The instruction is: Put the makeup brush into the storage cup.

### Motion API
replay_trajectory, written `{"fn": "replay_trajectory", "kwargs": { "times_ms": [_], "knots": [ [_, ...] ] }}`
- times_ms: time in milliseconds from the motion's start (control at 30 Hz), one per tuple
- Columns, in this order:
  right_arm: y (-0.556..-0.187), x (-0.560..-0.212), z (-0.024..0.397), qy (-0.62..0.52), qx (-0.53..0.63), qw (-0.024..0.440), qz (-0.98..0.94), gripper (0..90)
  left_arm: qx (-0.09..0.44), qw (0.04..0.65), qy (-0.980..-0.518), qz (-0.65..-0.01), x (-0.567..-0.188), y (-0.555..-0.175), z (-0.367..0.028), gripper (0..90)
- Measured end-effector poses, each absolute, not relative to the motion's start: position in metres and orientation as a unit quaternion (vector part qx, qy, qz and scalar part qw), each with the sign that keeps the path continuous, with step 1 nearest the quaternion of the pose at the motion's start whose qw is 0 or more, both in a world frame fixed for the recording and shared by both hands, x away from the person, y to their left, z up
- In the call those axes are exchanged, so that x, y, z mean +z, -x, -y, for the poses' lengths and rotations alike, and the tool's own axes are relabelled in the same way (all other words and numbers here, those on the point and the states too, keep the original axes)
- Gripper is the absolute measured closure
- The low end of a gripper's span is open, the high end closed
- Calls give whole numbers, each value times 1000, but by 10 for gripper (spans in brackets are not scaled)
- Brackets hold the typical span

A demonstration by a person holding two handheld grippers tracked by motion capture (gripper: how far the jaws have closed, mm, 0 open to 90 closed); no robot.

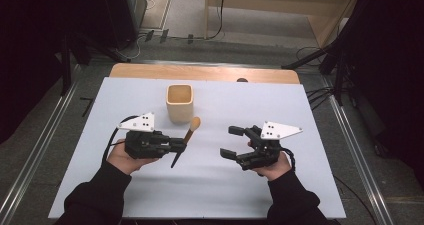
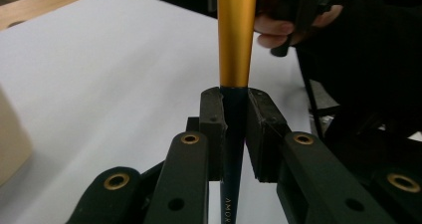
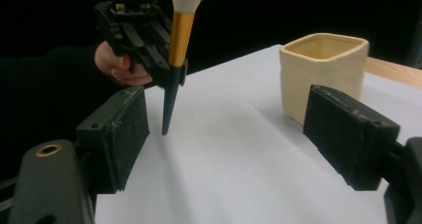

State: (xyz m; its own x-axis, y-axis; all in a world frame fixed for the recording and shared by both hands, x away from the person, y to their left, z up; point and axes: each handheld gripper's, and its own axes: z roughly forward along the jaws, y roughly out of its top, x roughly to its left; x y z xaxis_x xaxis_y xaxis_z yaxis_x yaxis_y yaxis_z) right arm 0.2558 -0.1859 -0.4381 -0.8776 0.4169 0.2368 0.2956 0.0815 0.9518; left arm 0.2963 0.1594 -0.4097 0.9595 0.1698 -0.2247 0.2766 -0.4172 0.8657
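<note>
Left hand-held gripper (image 1: 176, 145), lower left of centre in the high view: jaws clamped on the dark handle of a makeup brush with a gold ferrule and tan bristle head (image 1: 186, 140). In the left gripper view the handle (image 2: 233, 129) sits pinched between both pads, ferrule just above them. Brush runs tilted, bristles toward the upper right, just beside the cup; in the right gripper view the pointed handle end (image 3: 166, 119) sits at or just above the sheet, contact not clear.

Right hand-held gripper (image 1: 231, 141), lower right of centre: jaws wide apart, nothing between them.

Cream square ceramic cup (image 1: 179, 103), upright, open top, centre of the frame on the white-covered surface (image 1: 300, 185). Wooden edge of the surface shows along the far side.
</note>
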Motion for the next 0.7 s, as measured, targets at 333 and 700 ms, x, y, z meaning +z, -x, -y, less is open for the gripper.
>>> {"fn": "replay_trajectory", "kwargs": {
  "times_ms": [333,700],
  "knots": [
    [-262,-438,166,-229,644,24,-730,271,-70,520,-842,-123,-413,-292,-148,800],
    [-264,-439,150,-216,645,2,-733,352,-69,517,-845,-118,-423,-287,-132,800]
  ]
}}
